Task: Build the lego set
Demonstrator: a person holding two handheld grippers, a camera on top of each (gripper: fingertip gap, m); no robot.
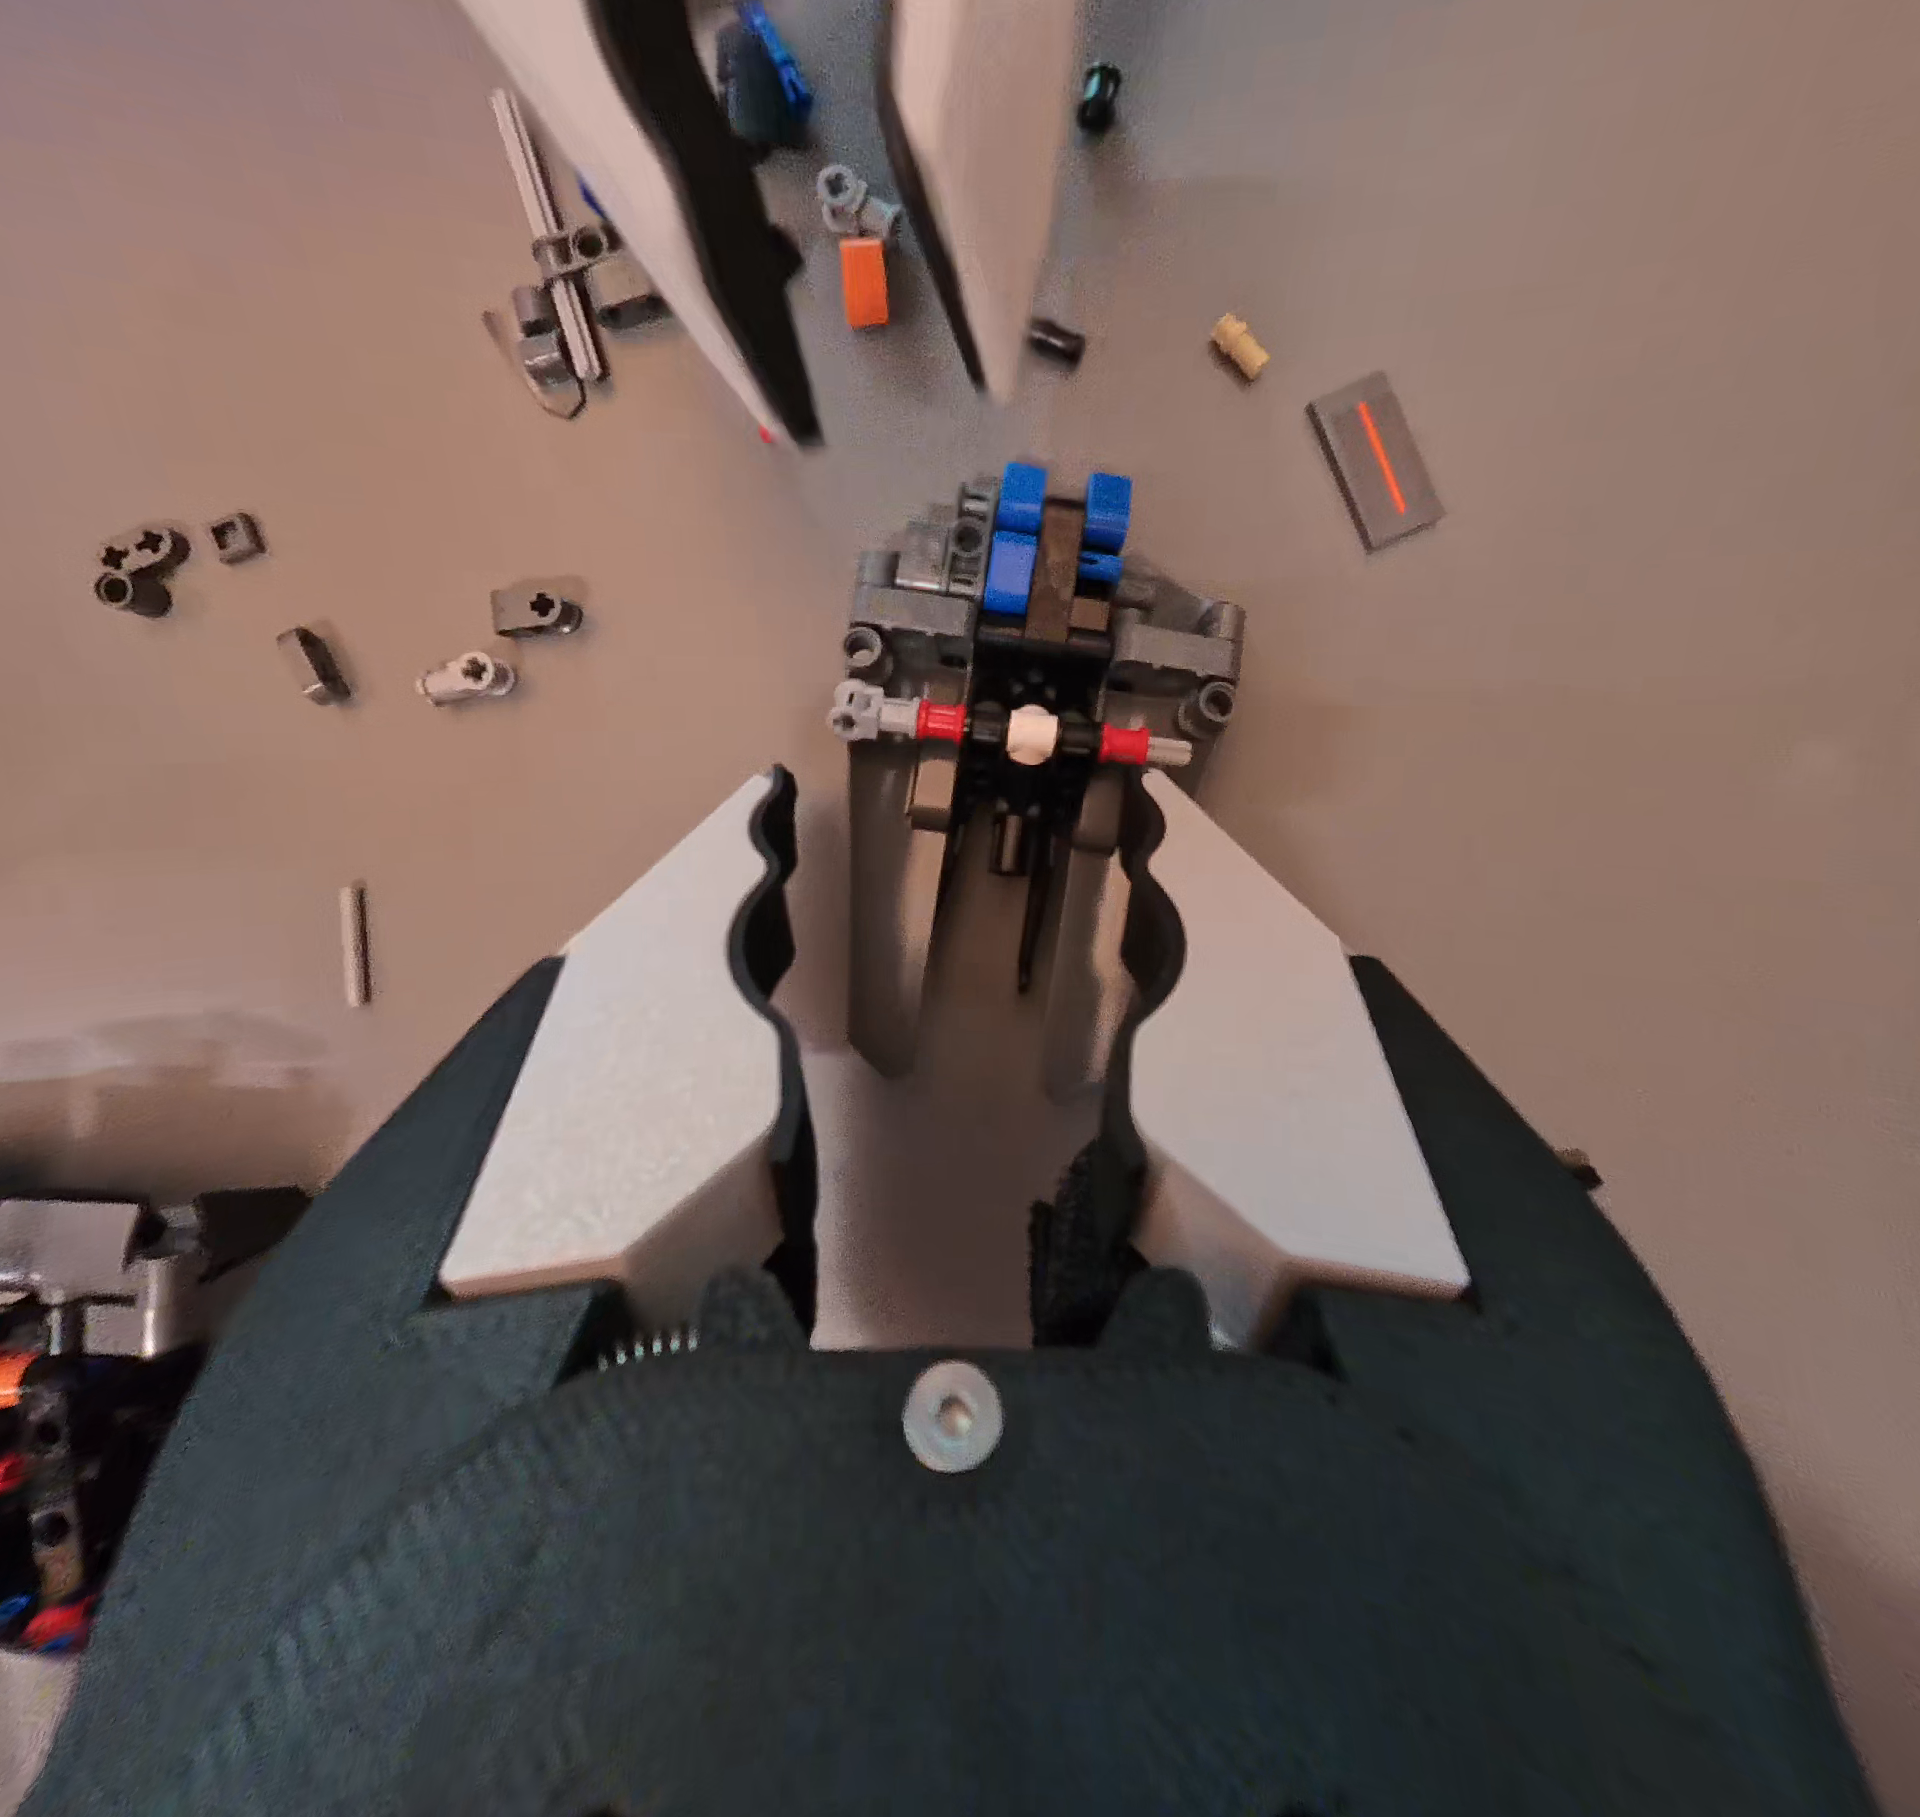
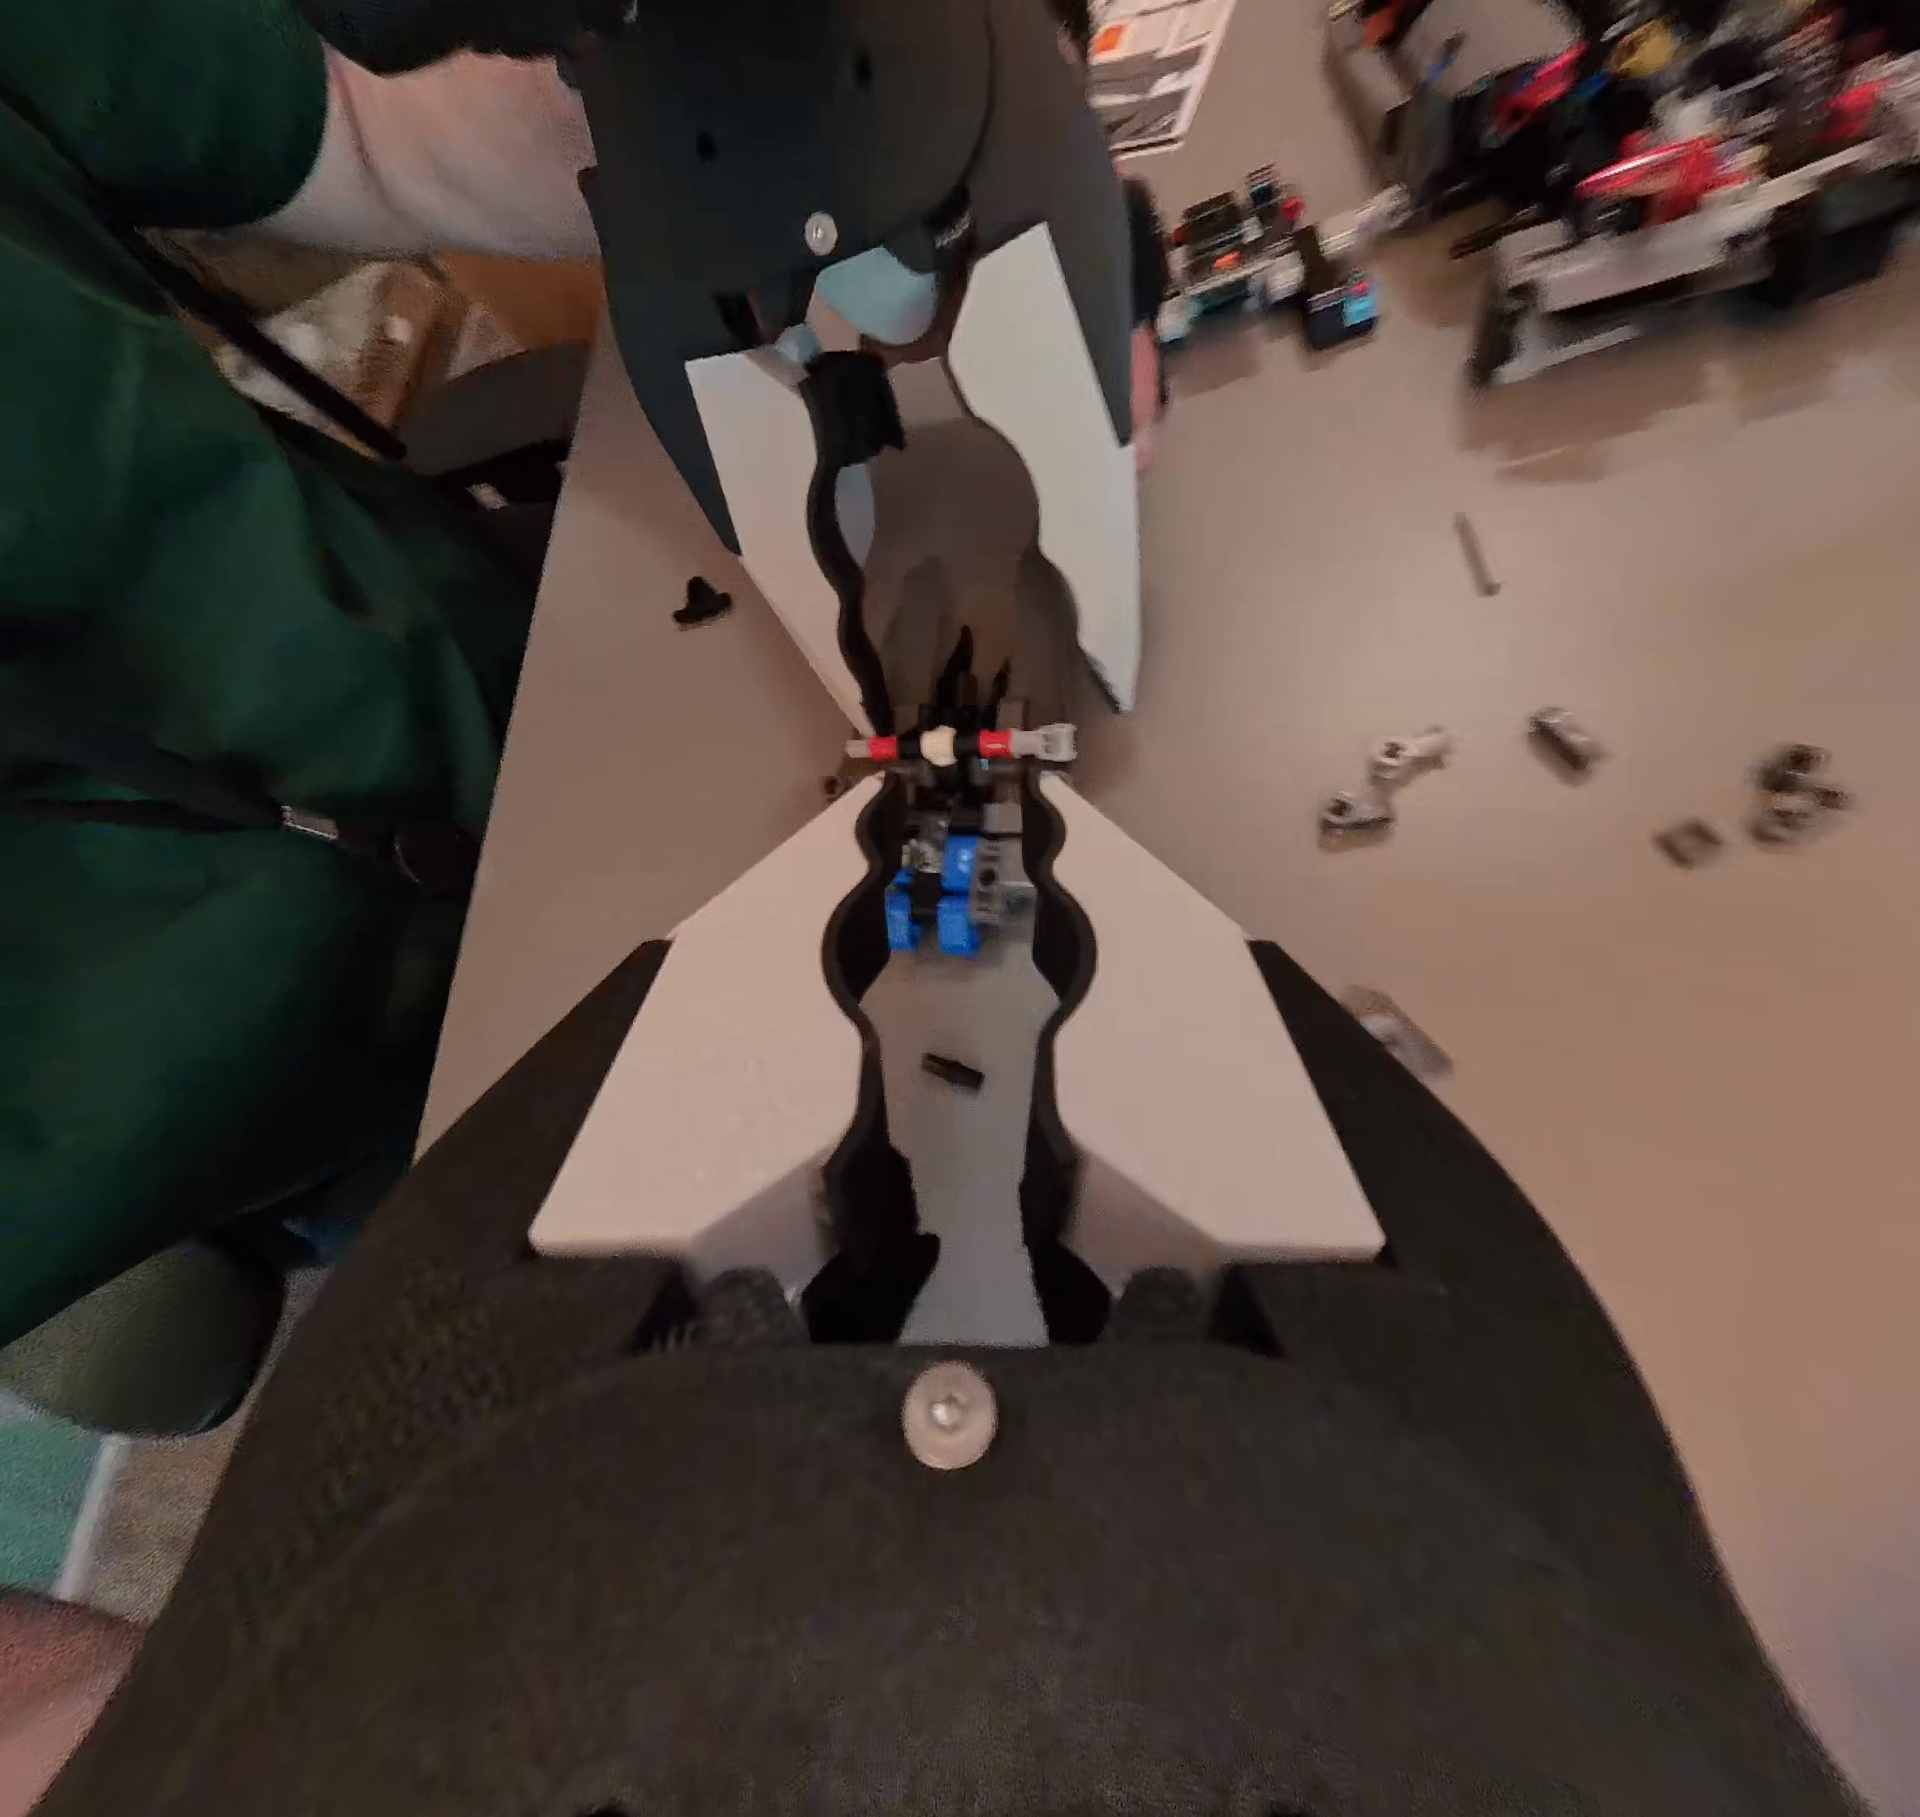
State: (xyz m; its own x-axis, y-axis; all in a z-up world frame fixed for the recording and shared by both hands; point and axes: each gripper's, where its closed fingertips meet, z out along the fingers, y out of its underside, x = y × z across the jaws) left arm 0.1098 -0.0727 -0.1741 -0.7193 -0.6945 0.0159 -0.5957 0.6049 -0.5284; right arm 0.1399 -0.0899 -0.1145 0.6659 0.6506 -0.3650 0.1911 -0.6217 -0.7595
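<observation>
A small lego assembly (image 1: 1039, 604) has grey beams, blue pieces on top and a cross axle with red bushes and a white centre. My left gripper (image 1: 961, 791) straddles its long grey beams. The right pad is against them and a thin gap shows on the left. My right gripper (image 2: 956, 791) is narrowly open, and the blue end of the assembly (image 2: 951, 894) shows between its fingers. In the left wrist view the right gripper (image 1: 899, 411) is blurred, and its tips end just beyond the assembly. The left gripper (image 2: 992, 718) faces it from the far side.
Loose pieces lie on the tan table: an orange piece (image 1: 862, 281), a black pin (image 1: 1055, 339), a tan pin (image 1: 1238, 346), a grey tile with an orange stripe (image 1: 1374, 463), a grey axle subassembly (image 1: 561, 281) and small grey connectors (image 1: 468, 676). Trays of parts (image 2: 1662, 105) stand at the back. A green-sleeved arm (image 2: 208, 624) is beside the table edge. The gap from one gripper's tips to the other's is roughly 7 centimeters.
</observation>
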